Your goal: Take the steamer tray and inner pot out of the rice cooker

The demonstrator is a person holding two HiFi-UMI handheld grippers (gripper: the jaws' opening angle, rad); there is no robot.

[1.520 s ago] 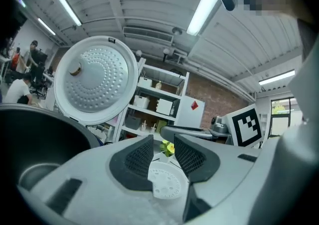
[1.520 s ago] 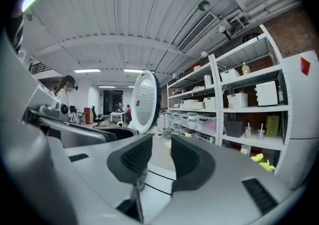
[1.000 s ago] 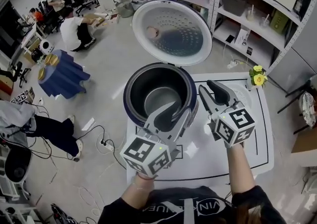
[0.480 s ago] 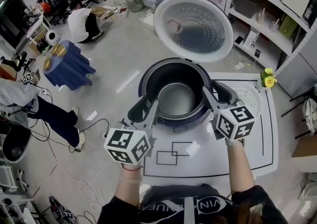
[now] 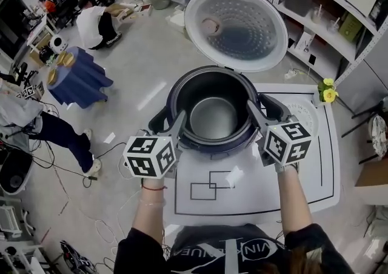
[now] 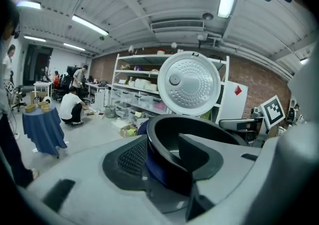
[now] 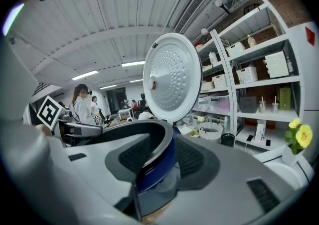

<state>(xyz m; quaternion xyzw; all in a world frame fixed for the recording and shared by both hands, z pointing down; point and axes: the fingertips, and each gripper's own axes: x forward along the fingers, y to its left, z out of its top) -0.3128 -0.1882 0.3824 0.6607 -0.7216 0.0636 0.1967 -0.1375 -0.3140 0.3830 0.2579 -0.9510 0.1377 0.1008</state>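
Your left gripper [image 5: 171, 122] is straddling the left rim of the rice cooker [image 5: 212, 149], jaws just opening wide, gripping nothing. The inner pot [image 5: 212, 118] is sitting inside, awaiting lifting. Your right gripper [image 5: 262, 106] is likewise opening astride the right rim, the steamer tray [image 5: 305, 113] apparently lying out already on the desk [image 5: 254, 200].

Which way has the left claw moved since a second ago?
Yes: against the rice cooker, the left claw went from the near rim round to its left side. Its jaws have just been opening, the rim between them.
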